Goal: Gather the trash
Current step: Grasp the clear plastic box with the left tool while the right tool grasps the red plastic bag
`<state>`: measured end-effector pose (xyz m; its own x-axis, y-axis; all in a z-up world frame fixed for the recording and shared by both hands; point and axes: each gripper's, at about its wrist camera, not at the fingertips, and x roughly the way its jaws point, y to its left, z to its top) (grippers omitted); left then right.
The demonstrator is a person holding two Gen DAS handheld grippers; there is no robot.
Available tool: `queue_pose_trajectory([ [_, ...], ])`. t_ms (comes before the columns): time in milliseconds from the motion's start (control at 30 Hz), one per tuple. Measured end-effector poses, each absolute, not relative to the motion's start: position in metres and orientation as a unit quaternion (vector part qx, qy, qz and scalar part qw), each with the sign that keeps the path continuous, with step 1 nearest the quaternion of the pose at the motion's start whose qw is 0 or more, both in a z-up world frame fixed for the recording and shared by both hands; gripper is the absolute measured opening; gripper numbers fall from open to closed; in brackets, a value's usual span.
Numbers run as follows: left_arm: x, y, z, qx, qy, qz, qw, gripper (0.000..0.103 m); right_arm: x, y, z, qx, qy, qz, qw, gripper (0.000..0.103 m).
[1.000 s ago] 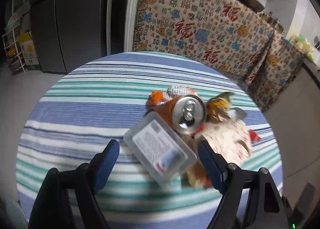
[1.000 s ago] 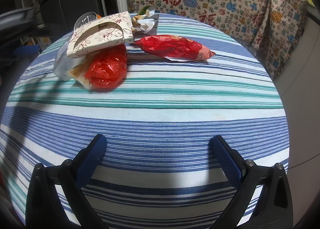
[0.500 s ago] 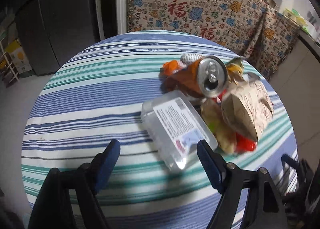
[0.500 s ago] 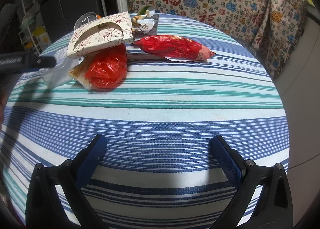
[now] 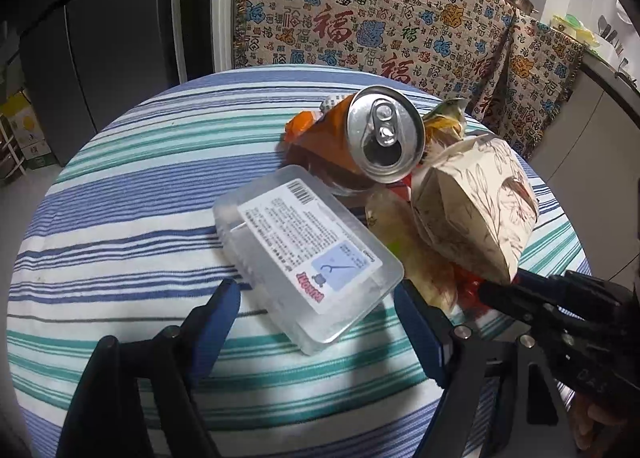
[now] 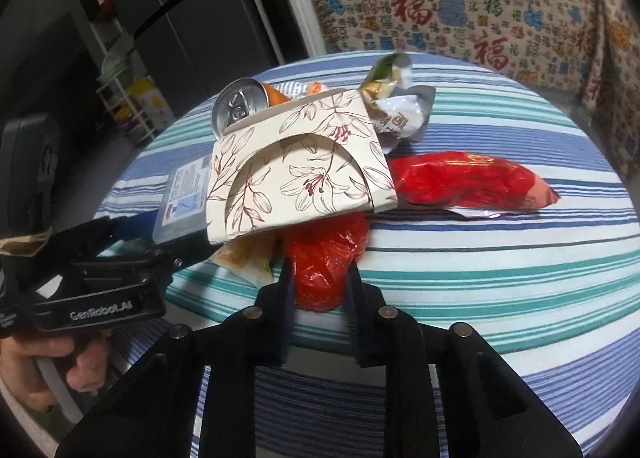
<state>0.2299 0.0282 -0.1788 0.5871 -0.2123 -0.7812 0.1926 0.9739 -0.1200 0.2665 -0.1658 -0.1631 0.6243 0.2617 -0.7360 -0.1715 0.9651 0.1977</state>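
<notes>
Red crinkled plastic sits between the closing jaws of the right gripper: the bag at the pile's near edge, under the flowered carton. A firm pinch and a slow pull should free it without toppling the can. The left gripper stands wide around the clear box. All lies on a striped tablecloth; a patterned blanket hangs behind.
</notes>
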Motion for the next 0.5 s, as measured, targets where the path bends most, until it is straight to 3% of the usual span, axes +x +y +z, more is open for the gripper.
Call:
queue_pose_trajectory([
  [67, 0.229, 0.028, -0.180, -0.003, 0.438, -0.114, 0.892, 0.081, 0.258, -0.166, -0.161, 0.053, 0.417, 0.122, 0.899, 0.018],
  [200, 0.221, 0.033, -0.181, 0.021, 0.444, -0.129, 0.886, 0.060, 0.206, -0.166, -0.156, 0.018, 0.430, 0.126, 0.894, 0.017],
  [400, 0.194, 0.065, -0.178, 0.044, 0.468, -0.127, 0.873, 0.061, 0.138, -0.172, -0.159, -0.010, 0.444, 0.104, 0.890, 0.018],
  [500, 0.185, 0.083, -0.169, 0.017, 0.461, -0.127, 0.878, 0.063, 0.124, -0.166, -0.159, -0.027, 0.436, 0.093, 0.895, 0.027],
])
